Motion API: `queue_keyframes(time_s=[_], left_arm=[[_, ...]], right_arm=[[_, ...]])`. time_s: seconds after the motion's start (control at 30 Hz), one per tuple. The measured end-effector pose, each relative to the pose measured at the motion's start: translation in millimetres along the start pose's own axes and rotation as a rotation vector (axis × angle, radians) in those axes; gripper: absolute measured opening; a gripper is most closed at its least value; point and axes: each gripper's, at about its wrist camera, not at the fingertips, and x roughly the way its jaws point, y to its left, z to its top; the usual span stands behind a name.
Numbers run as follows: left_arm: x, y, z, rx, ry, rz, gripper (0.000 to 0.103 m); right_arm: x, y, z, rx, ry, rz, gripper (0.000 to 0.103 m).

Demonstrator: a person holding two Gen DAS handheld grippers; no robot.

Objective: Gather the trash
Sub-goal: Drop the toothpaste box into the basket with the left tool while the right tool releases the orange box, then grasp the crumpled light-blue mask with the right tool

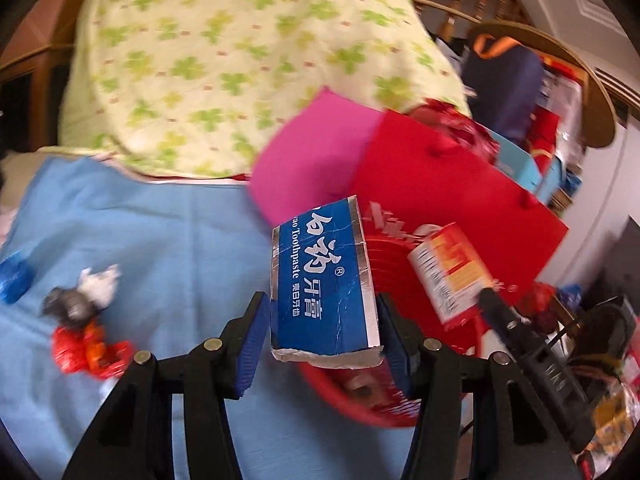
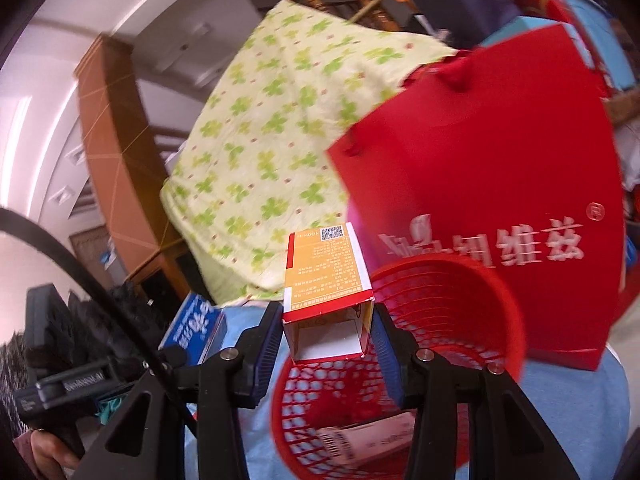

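Note:
My left gripper (image 1: 323, 322) is shut on a blue toothpaste box (image 1: 322, 280) and holds it above the near rim of the red mesh basket (image 1: 452, 372). My right gripper (image 2: 327, 330) is shut on an open orange and white carton (image 2: 326, 276), held over the same basket (image 2: 440, 320). The carton shows in the left wrist view (image 1: 448, 272), and the toothpaste box in the right wrist view (image 2: 196, 326). Some trash lies in the basket's bottom. Crumpled wrappers (image 1: 86, 328) lie on the blue cloth (image 1: 140, 240) to the left.
A red paper bag (image 2: 500, 184) stands right behind the basket, with a pink sheet (image 1: 312, 160) beside it. A green-patterned quilt (image 1: 224, 60) is piled at the back. A blue crumpled scrap (image 1: 14, 280) lies at the far left. Clutter fills the right side.

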Motion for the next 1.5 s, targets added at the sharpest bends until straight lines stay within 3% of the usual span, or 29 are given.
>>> queue_keyframes(time_s=[0.1, 0.17, 0.23, 0.37, 0.53, 0.67, 0.9, 1.1, 1.5], left_arm=[[22.0, -19.3, 4.6, 0.037, 0.032, -0.015, 0.063], [35.1, -23.2, 4.9, 0.044, 0.06, -0.005, 0.065], [44.3, -21.9, 1.2, 0.043, 0.092, 0.017, 0.066], [35.8, -0.7, -13.5, 0.009, 0.107, 0.033, 0.067], [3.3, 49.3, -31.3, -0.042, 0.097, 0.117, 0.068], [-40.8, 103.4, -50.2, -0.067, 0.051, 0.264, 0.071], [-115.2, 182.9, -83.6, -0.061, 0.001, 0.566, 0.073], [-131.0, 218.8, -112.5, -0.113, 0.037, 0.616, 0.074], [-114.3, 260.3, -143.5, -0.2, 0.107, 0.608, 0.074]], right_arm=[[-2.5, -12.9, 3.7, 0.039, -0.005, -0.044, 0.052], [-3.3, -22.5, 5.7, 0.079, -0.002, -0.052, 0.062], [-5.0, -27.7, 7.7, 0.093, -0.011, -0.061, 0.062], [-9.1, -30.2, 10.7, 0.102, -0.031, -0.053, 0.062], [-5.3, -9.1, 9.3, 0.052, -0.037, -0.011, 0.062], [-0.5, 27.1, 1.1, -0.068, -0.046, 0.023, 0.062], [18.5, 96.9, -28.3, -0.231, 0.003, 0.172, 0.062], [49.2, 134.0, -60.9, -0.268, 0.132, 0.233, 0.062], [140.1, 156.3, -146.1, -0.255, 0.587, 0.178, 0.062]])
